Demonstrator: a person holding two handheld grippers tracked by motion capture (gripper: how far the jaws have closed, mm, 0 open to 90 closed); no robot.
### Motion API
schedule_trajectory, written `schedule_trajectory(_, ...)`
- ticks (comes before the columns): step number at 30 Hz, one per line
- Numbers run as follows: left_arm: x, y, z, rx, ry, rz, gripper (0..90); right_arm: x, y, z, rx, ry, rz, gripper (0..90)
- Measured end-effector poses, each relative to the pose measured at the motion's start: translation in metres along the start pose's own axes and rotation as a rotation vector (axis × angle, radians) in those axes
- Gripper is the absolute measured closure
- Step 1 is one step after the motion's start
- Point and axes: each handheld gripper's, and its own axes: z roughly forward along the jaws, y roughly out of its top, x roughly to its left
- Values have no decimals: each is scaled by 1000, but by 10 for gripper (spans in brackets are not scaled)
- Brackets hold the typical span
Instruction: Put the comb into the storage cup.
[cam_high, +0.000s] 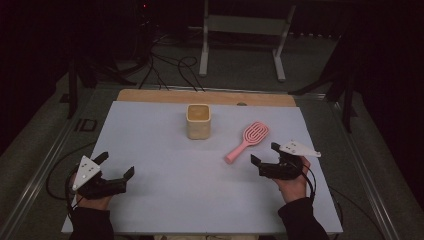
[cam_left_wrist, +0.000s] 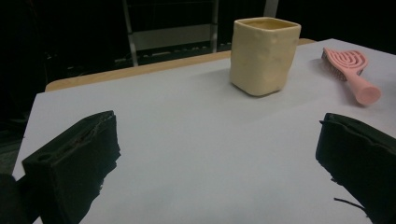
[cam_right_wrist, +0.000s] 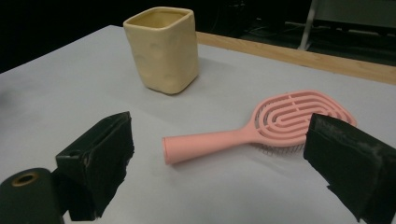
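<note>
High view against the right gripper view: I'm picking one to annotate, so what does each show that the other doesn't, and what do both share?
The high view alone takes in both hands, the left gripper and the right gripper, both open, plus the floor cables beyond the table. The right gripper view alone gives a close look along its own spread jaws at the dimpled side of the cup and the end of the brush handle. Both show the yellow cup, the pink hairbrush lying bristles down, and the white table.
</note>
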Motion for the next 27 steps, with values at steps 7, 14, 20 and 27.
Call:
schedule_trajectory(7, 0, -1, 1, 3, -2, 1, 1, -1, 3, 8, 11, -2, 22, 83)
schedule_trajectory(14, -1, -1, 1, 3, -4, 2, 1, 0, 7, 18, 24, 2, 20, 83)
schedule_trajectory(20, -1, -1, 2, 5, -6, 6, 1, 1, 9, 25, 28, 6, 20, 83)
schedule_trajectory(27, -2, -1, 3, 5, -9, 6, 1, 3, 10, 35, 42, 18, 33, 83)
